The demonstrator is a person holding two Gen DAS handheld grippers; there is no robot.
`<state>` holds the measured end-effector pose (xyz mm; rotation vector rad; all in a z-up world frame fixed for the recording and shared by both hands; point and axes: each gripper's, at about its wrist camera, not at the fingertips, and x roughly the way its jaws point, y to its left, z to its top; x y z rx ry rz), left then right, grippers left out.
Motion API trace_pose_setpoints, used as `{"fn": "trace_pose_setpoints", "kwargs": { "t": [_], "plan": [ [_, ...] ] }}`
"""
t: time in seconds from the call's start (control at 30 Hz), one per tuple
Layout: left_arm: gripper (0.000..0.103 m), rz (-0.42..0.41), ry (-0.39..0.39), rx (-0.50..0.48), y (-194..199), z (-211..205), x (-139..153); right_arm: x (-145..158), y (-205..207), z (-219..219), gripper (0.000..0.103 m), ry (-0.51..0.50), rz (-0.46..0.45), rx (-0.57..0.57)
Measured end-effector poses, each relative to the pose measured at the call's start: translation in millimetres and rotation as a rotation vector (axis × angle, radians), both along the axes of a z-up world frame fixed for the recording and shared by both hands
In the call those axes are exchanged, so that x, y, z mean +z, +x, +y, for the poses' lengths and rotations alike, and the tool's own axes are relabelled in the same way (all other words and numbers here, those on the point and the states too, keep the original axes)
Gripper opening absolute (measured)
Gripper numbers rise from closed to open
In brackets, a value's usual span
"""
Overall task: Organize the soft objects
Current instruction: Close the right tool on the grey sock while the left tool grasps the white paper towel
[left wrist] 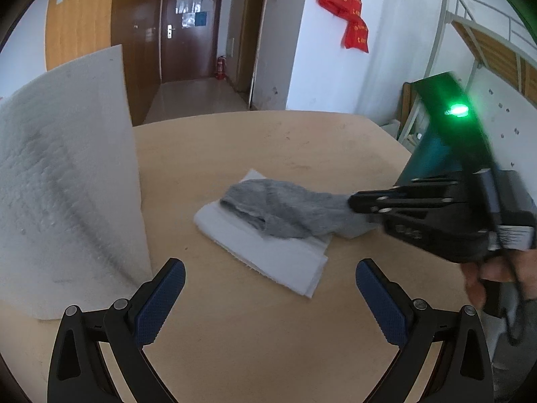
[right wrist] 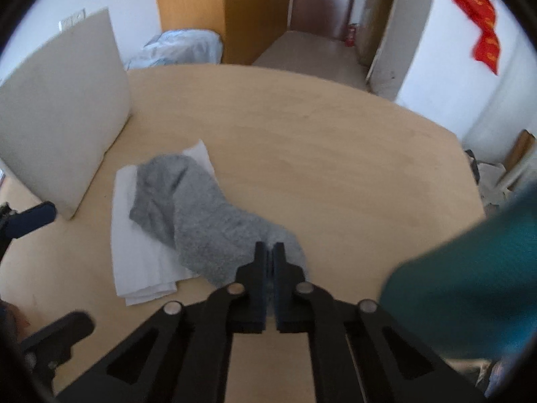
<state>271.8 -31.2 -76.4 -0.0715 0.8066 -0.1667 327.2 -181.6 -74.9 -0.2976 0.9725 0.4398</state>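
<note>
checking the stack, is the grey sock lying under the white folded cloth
No, the grey sock lies on top of the white folded cloth, which rests on the table.

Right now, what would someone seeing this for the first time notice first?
A grey sock lies mid-table across a folded white cloth, its near end pinched in the shut right gripper. A big white foam sheet stands at the table's left edge, and the left gripper hangs open in front.

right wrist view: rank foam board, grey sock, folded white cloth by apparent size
1. foam board, clearly largest.
2. grey sock and folded white cloth: unsure. The sock covers much of the cloth and lies nearer the camera, so no ranking.
</note>
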Motion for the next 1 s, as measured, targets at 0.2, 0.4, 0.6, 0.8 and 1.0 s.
{"fn": "trace_pose_setpoints", "kwargs": {
  "t": [0.2, 0.4, 0.6, 0.8, 1.0],
  "plan": [
    [0.101, 0.014, 0.007, -0.07, 14, -15, -5, 15, -26, -28, 0.005, 0.022, -0.023, -0.038],
    [0.095, 0.077, 0.021, -0.153, 18, -34, -22, 9, -28, -35, 0.005, 0.014, 0.005, -0.047],
    [0.077, 0.105, 0.089, -0.165, 23, -44, -32, 8, -26, -31, 0.005, 0.032, 0.012, -0.051],
    [0.047, 0.085, 0.127, -0.165, 23, -49, -30, 8, -27, -31, 0.005, 0.038, 0.025, -0.053],
    [0.006, 0.077, 0.11, -0.164, 21, -42, -28, 4, -25, -26, 0.005, 0.035, 0.033, -0.054]
  ]
}}
